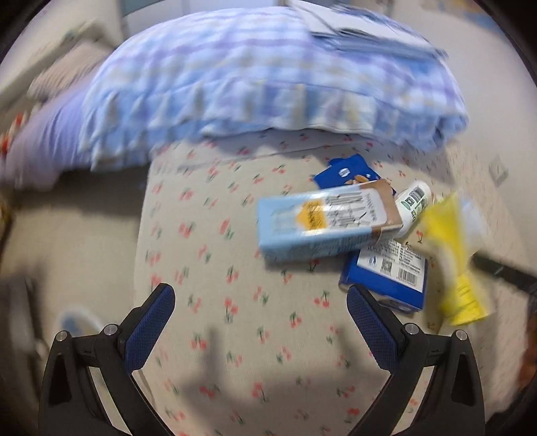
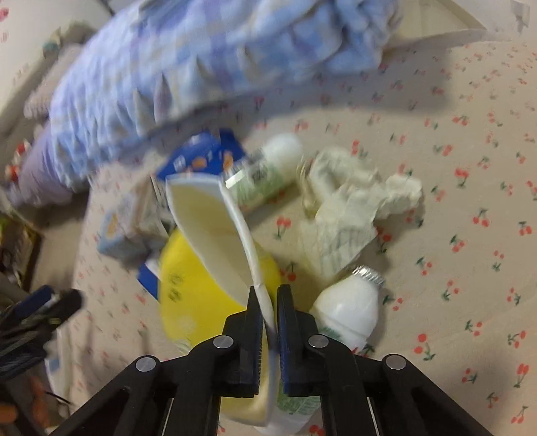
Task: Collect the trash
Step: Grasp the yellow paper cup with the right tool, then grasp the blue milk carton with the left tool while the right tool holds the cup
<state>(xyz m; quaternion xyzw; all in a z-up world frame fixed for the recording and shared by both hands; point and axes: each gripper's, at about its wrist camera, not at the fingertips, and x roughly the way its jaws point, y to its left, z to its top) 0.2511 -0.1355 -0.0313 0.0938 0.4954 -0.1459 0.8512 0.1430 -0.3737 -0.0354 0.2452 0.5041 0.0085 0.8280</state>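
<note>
We see a bed [image 1: 235, 255] covered in a cream sheet printed with small red cherries, filling most of both views. Across the top of each frame lies a blue and white checked quilt [image 1: 255, 77], blurred, with a stack of folded blue cloth [image 1: 365, 30] on it at the upper right of the left wrist view.

The trash sits in a loose heap right of centre in the left wrist view. A pale blue carton [image 1: 322, 224] lies on its side, resting on a dark blue box [image 1: 389, 281] that shows a barcode label. Just above the carton, a torn dark blue wrapper [image 1: 342, 171] peeks out, and a white bottle [image 1: 412, 204] lies touching the carton's right end.

In the right wrist view a yellow paper cup [image 2: 208, 234] with a cream inside stands in the lower centre of the frame, its white rim pinched by our right gripper [image 2: 270, 295], whose jaws are clenched on the rim. To the right of the cup lies a crumpled white tissue [image 2: 349, 204], and below it a second white bottle [image 2: 349, 308] with a silver threaded neck, just beside the right jaw.

Our left gripper [image 1: 261, 302] hangs over bare sheet at the bottom of its frame, its jaws spread wide with nothing between them; the dark blue box lies just beside the right finger.
</note>
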